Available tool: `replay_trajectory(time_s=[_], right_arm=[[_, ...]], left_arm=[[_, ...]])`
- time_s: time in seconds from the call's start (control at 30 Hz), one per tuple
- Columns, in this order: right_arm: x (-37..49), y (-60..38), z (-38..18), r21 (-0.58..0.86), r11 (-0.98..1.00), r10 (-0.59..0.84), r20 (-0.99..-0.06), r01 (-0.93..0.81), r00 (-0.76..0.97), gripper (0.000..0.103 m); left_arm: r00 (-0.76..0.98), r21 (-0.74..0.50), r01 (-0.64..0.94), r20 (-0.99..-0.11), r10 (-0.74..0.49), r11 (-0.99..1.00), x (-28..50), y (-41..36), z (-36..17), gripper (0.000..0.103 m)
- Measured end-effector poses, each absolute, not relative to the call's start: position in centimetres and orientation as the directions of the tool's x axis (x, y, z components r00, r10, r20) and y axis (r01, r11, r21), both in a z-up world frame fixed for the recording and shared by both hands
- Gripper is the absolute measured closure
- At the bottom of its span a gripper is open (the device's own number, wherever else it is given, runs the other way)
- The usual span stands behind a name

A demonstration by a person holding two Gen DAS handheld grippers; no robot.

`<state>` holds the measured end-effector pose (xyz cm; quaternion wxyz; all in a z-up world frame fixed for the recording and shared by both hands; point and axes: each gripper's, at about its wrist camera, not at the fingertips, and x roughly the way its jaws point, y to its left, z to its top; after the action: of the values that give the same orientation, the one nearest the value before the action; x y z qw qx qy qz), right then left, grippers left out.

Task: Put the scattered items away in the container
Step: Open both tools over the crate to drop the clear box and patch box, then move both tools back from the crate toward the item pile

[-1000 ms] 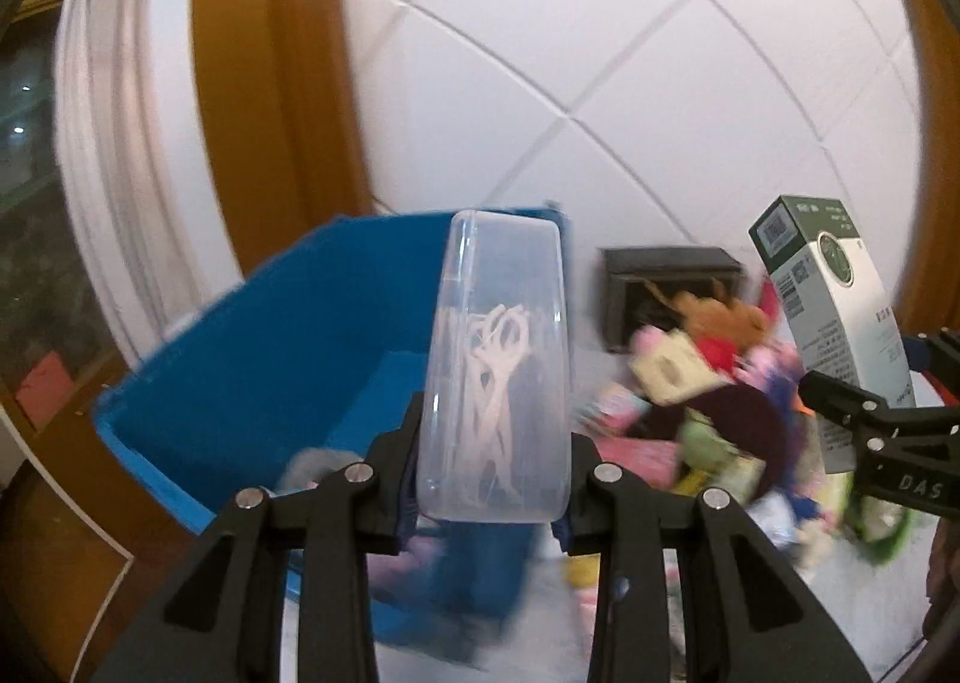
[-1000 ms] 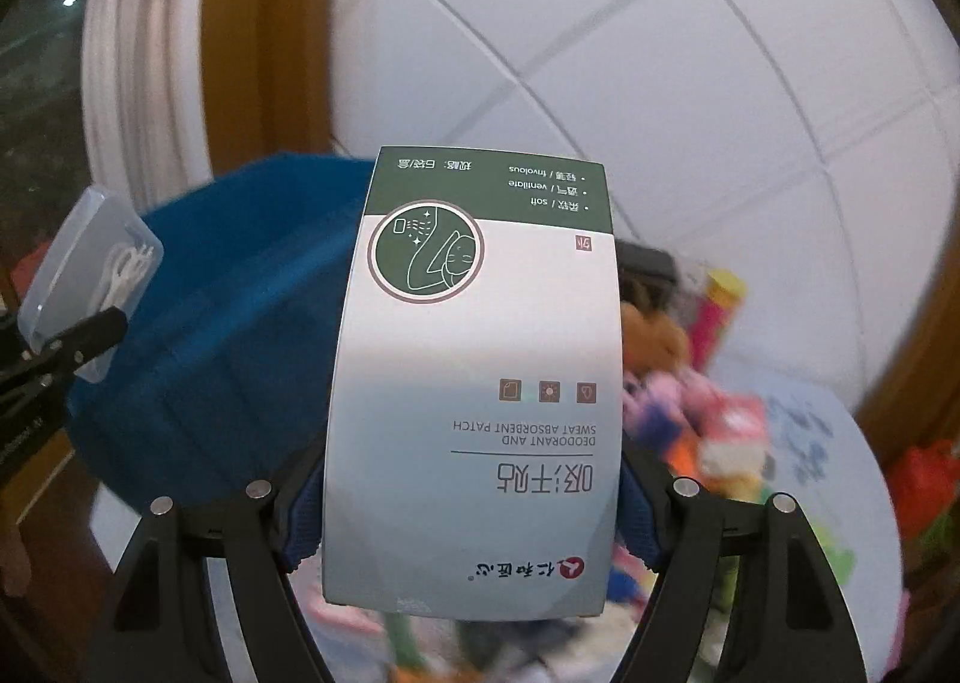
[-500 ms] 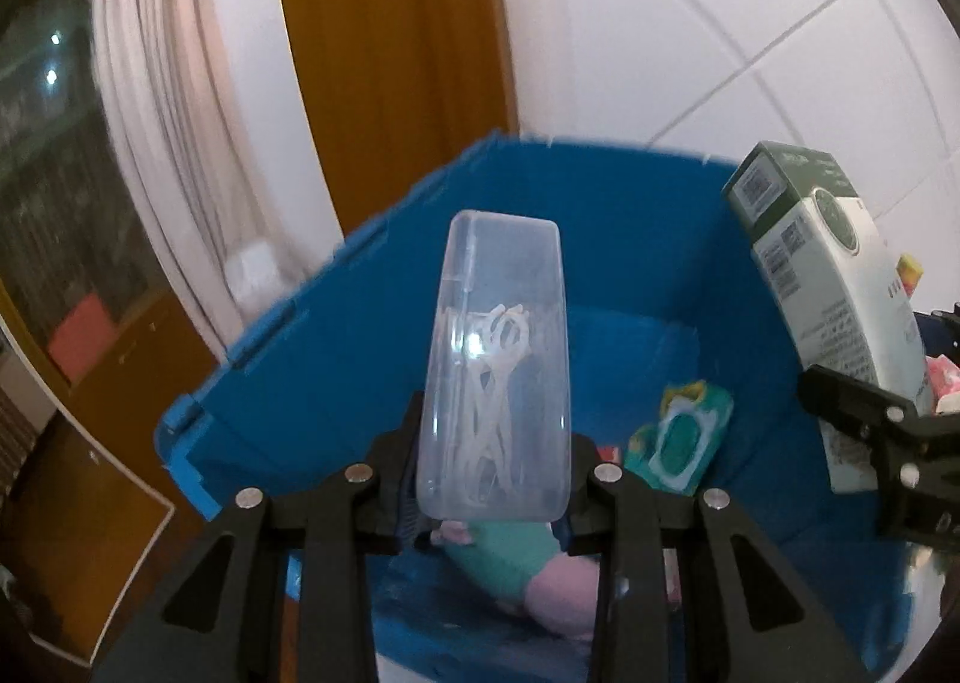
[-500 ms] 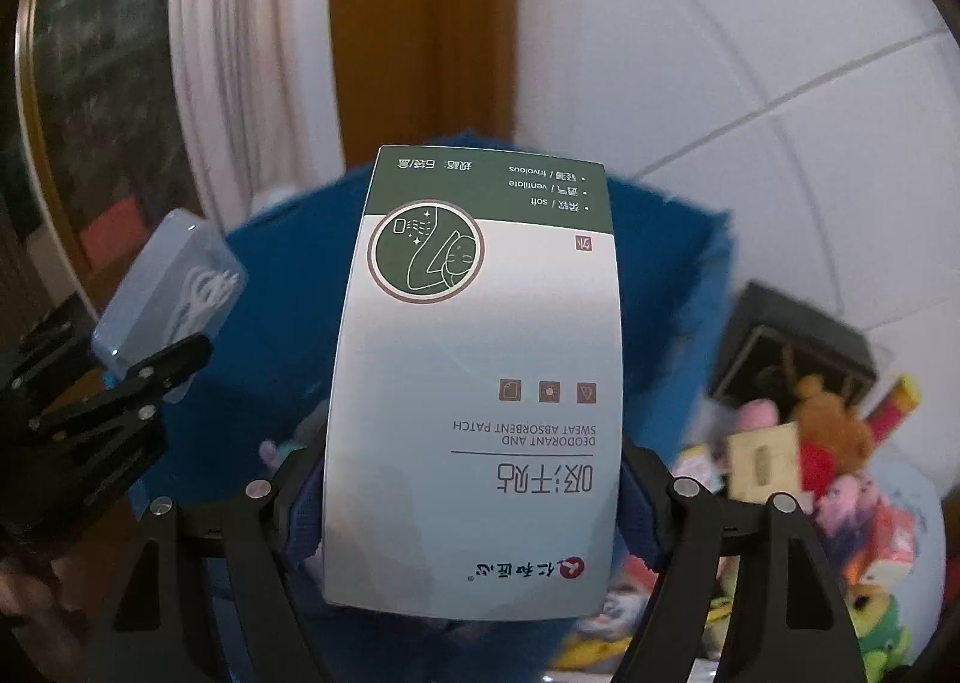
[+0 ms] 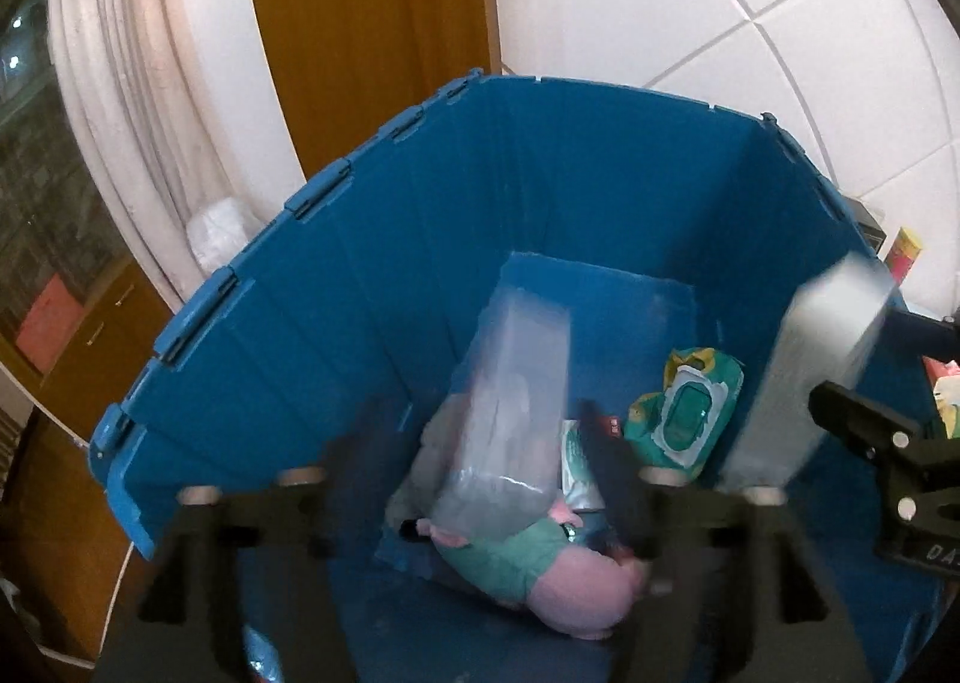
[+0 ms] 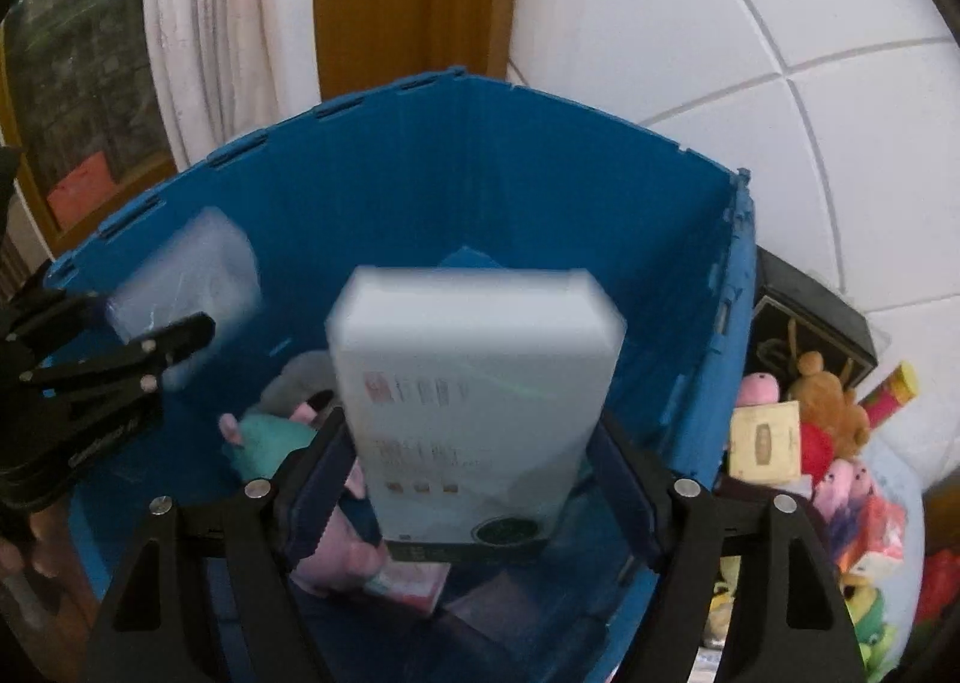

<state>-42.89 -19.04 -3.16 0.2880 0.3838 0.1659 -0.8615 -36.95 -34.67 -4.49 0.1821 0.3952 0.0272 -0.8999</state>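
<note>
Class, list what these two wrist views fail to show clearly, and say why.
- Left wrist view: contents of the clear case, smeared by motion blur.
- Left wrist view: finger outlines of the left claw, also blurred.
- Right wrist view: print on the white box, blurred.
- Right wrist view: much of the blue bin floor, hidden behind the box.

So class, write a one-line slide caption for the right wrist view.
Right gripper open over the blue crate as the white-and-green carton drops between its fingers.

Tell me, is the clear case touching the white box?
Apart. The right wrist view shows the blue bin wall between the clear case and the white box.
</note>
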Motion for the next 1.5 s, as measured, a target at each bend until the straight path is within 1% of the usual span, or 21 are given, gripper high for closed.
replay_trajectory(time_s=[0.03, 0.1, 0.2, 0.27, 0.6, 0.83, 1.0, 1.2, 1.5], right_arm=[[-42.9, -18.9, -3.1, -0.065, -0.781, -0.369, -0.754, 0.621, -0.543, 0.014], [-42.8, -18.7, -3.0, -0.07, -0.786, -0.366, -0.748, 0.615, -0.553, 0.004], [-42.4, -18.3, -2.9, -0.075, -0.789, -0.365, -0.741, 0.61, -0.563, 0.003], [-42.0, -18.0, -2.7, -0.075, -0.792, -0.369, -0.733, 0.606, -0.572, 0.0], [-39.2, -14.9, -0.7, -0.093, -0.825, -0.369, -0.659, 0.557, -0.656, 0.0], [-37.2, -11.1, -0.2, -0.071, -0.859, -0.358, -0.624, 0.507, -0.695, 0.0], [-35.7, -6.1, -0.7, -0.05, -0.9, -0.316, -0.612, 0.434, -0.725, 0.0], [-34.4, 2.2, -2.4, -0.018, -0.943, -0.247, -0.634, 0.333, -0.733, 0.0], [-33.0, 14.5, -6.5, 0.01, -0.972, -0.174, -0.706, 0.236, -0.687, 0.0]], left_arm=[[-0.628, 0.102, 0.351, -0.711, -0.315, -0.931, -36.9, -34.4, -4.3, 0.02], [-0.633, 0.103, 0.347, -0.708, -0.314, -0.932, -36.7, -34.2, -4.1, 0.02], [-0.637, 0.097, 0.352, -0.704, -0.314, -0.931, -36.2, -34.1, -4.0, 0.02], [-0.64, 0.089, 0.358, -0.701, -0.314, -0.93, -35.8, -34.0, -3.9, 0.02], [-0.675, 0.047, 0.351, -0.68, -0.287, -0.935, -33.6, -32.4, -3.1, 0.02], [-0.71, 0.034, 0.329, -0.65, -0.271, -0.944, -32.0, -29.4, -2.2, 0.02], [-0.758, 0.041, 0.266, -0.609, -0.235, -0.963, -30.6, -25.2, -1.3, 0.02], [-0.797, 0.054, 0.183, -0.577, -0.18, -0.982, -29.1, -17.9, -0.4, 0.02], [-0.776, 0.068, 0.1, -0.619, -0.121, -0.993, -28.2, -6.3, -2.9, 0.02]])
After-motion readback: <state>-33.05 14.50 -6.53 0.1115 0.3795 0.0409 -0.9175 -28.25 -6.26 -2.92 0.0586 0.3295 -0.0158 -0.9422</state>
